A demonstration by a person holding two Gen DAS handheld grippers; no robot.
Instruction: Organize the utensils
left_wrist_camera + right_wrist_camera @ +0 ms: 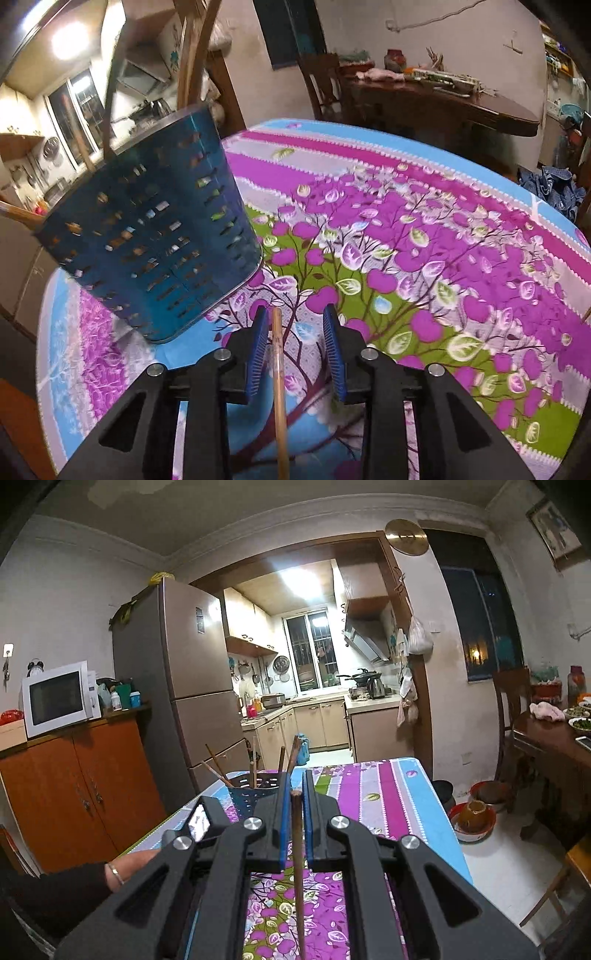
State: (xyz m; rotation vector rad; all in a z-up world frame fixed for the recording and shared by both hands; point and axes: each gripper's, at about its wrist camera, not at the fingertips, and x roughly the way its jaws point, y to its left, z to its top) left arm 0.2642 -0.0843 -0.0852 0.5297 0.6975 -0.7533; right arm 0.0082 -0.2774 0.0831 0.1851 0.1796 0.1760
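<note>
My left gripper (295, 328) has its fingers (260, 354) partly open above the flowered surface (461, 258); a pale chopstick (279, 387) lies between them, touching neither pad. The blue slotted holder (155, 236) stands just ahead to the left, more chopsticks in it. My right gripper (296, 786) is clamped on a dark chopstick (297, 867), pointing toward the holder.

So the table (424, 229) has this loud cloth on it: purple blossoms, green patch, pink and blue stripes. Only thing standing right on it is a blue slotted utensil holder (155, 236), over at about 10 o'clock in the left wrist view, with wooden sticks poking out.
</note>
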